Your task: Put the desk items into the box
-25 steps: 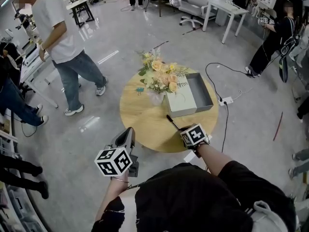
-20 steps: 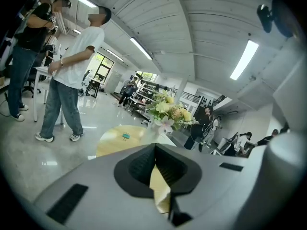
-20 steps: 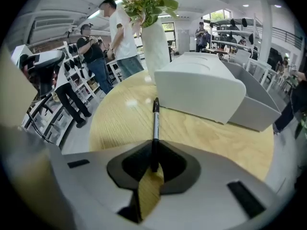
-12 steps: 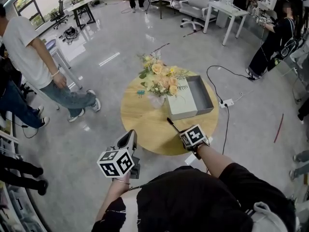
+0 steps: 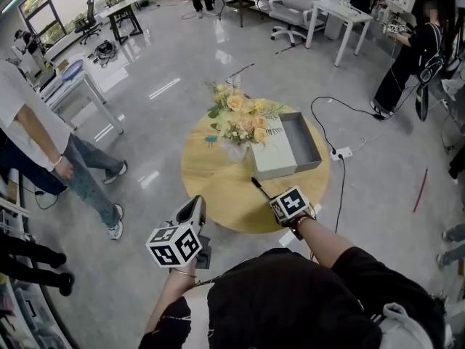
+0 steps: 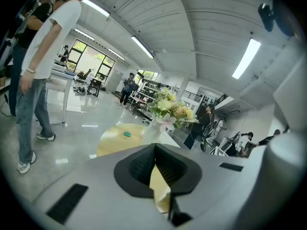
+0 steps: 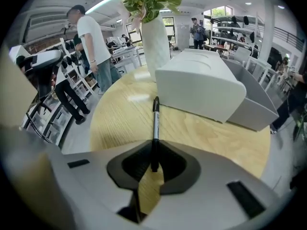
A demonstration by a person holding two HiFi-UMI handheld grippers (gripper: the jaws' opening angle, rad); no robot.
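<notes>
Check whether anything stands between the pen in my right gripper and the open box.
The white lid lies straight ahead of the pen, beside the grey box. To the lid's right, only bare table separates the right gripper from the box.

The table (image 7: pixel 201 133) is pale wood, grain showing, satin-smooth. The pen (image 7: pixel 155 123) looks like glossy black plastic against my right claw (image 7: pixel 153 153) and its ribbed matt pads (image 7: pixel 138 164). The box (image 7: pixel 254 111) is matt and smooth, the floor (image 5: pixel 160 71) polished glossy.
</notes>
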